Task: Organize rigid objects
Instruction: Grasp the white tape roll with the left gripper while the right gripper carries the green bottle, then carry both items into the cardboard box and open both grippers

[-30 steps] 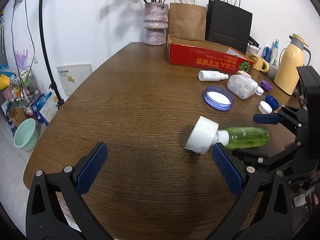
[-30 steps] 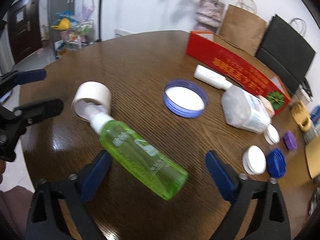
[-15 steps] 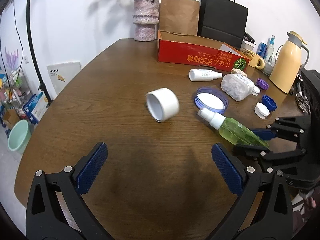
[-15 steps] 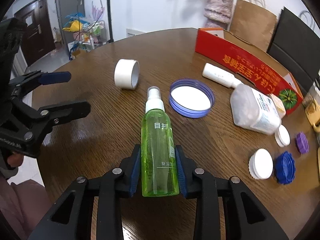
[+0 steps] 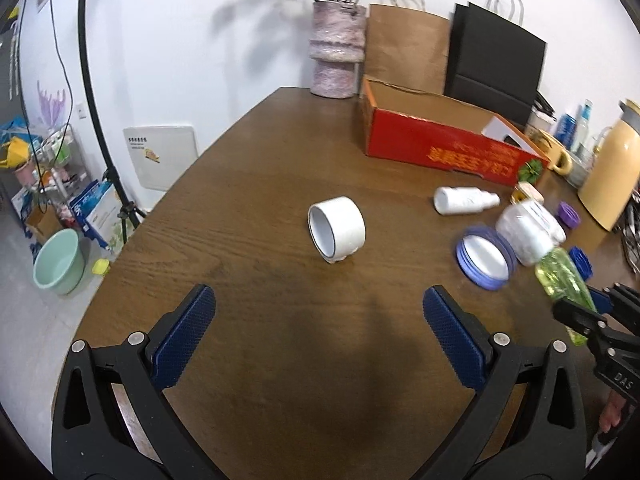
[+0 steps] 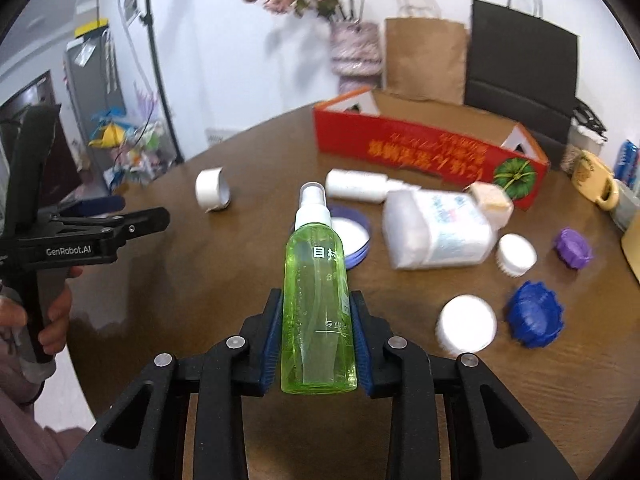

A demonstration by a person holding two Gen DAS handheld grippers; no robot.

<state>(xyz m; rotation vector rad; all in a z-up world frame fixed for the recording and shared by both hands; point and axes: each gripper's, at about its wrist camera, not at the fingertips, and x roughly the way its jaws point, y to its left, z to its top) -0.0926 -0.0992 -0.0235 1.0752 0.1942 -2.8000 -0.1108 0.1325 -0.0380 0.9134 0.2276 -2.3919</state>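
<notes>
My right gripper point(image 6: 316, 312) is shut on a green spray bottle point(image 6: 314, 280) with a white nozzle, lifted off the brown table point(image 6: 224, 312) and pointing at the red cardboard box point(image 6: 424, 148). From the left wrist view the same bottle point(image 5: 564, 276) shows at the right edge. My left gripper point(image 5: 316, 320) stands open above bare wood, with a white tape roll point(image 5: 338, 228) on edge a little beyond it. That tape roll point(image 6: 212, 190) lies left of the bottle in the right wrist view.
On the table lie a white bottle point(image 6: 356, 186), a clear jar point(image 6: 436, 232), a purple-rimmed lid point(image 5: 484, 258), white caps point(image 6: 466, 326), a blue cap point(image 6: 534, 318) and a purple cap point(image 6: 572, 248). A vase point(image 5: 338, 52), paper bags and a yellow thermos point(image 5: 612, 176) stand behind.
My right gripper closed on the green bottle, turned it nozzle-forward and lifted it off the table. The tape roll rolled away from the bottle and now stands on edge. My left gripper shifted.
</notes>
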